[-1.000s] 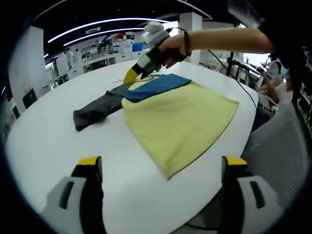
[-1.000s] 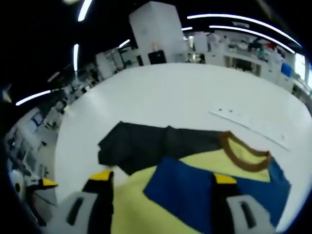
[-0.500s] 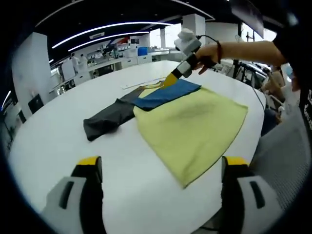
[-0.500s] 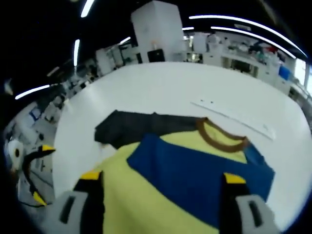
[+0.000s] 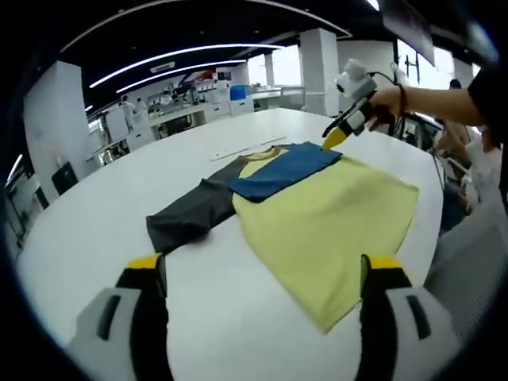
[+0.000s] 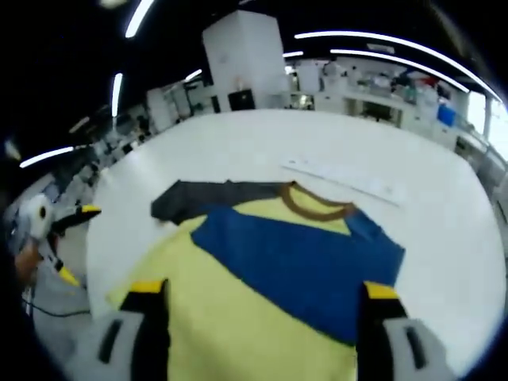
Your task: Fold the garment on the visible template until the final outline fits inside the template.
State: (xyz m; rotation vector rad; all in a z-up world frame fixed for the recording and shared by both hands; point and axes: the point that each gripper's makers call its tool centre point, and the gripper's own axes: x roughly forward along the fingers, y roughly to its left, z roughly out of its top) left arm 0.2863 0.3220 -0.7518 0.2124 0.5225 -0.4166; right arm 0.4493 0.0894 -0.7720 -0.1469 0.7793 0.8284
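The right gripper [image 5: 336,136], which a second ago sat over the blue sleeve [image 5: 284,163], has lifted off it and drawn back past the far edge of the shirt [image 5: 333,218]. Both cameras have also backed away, so more of the white table [image 5: 95,214] shows.

The shirt lies flat near the middle of the table, yellow body toward the table's edge, brown collar [image 6: 313,208] at the far end. The blue sleeve is folded in across the chest and the dark grey sleeve [image 5: 189,218] is spread outward.

Both grippers hold nothing. The left gripper [image 5: 266,274] has its jaws set wide apart over bare table and hem, and the right one's stand equally wide in the right gripper view. The left gripper also appears at that view's left edge [image 6: 67,242].

The next fold is probably the grey sleeve. It should be pinched at the cuff, carried low and laid flat over the chest, with wrinkles smoothed.

Count: one shirt, two sleeves, two grippers, and one pale strip [image 6: 341,179] on the table beyond the collar, possibly a ruler or the template's edge.
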